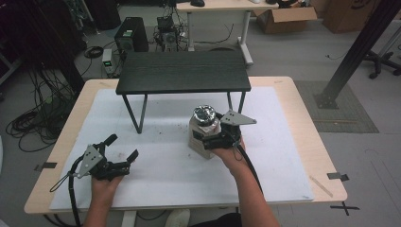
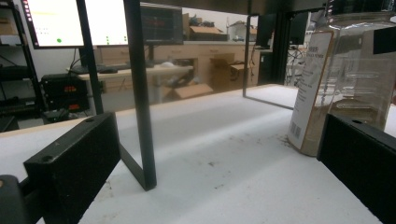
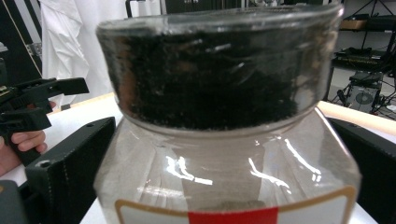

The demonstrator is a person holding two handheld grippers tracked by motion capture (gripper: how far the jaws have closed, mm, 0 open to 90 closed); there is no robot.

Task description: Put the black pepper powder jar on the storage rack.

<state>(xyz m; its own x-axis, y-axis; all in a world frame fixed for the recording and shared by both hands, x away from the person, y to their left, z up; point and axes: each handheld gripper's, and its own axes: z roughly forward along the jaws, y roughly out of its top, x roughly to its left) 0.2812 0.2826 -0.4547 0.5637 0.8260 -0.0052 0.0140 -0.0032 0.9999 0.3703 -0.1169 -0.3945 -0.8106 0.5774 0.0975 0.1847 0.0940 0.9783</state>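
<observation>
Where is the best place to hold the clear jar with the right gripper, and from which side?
Probably the jar body below its neck, approached from the person's side, as the right gripper does: the body is wide with flattish walls, while the neck narrows.

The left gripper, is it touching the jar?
Apart. The high view shows the left gripper open over bare white mat, well left of the jar.

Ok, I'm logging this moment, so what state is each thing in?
Jar: upright on the white mat, lidless, held between the jaws.
Right claw: closed around the jar.
Left claw: open, empty, apart from the jar.
Black shelf: standing on the mat, nothing on top.
</observation>
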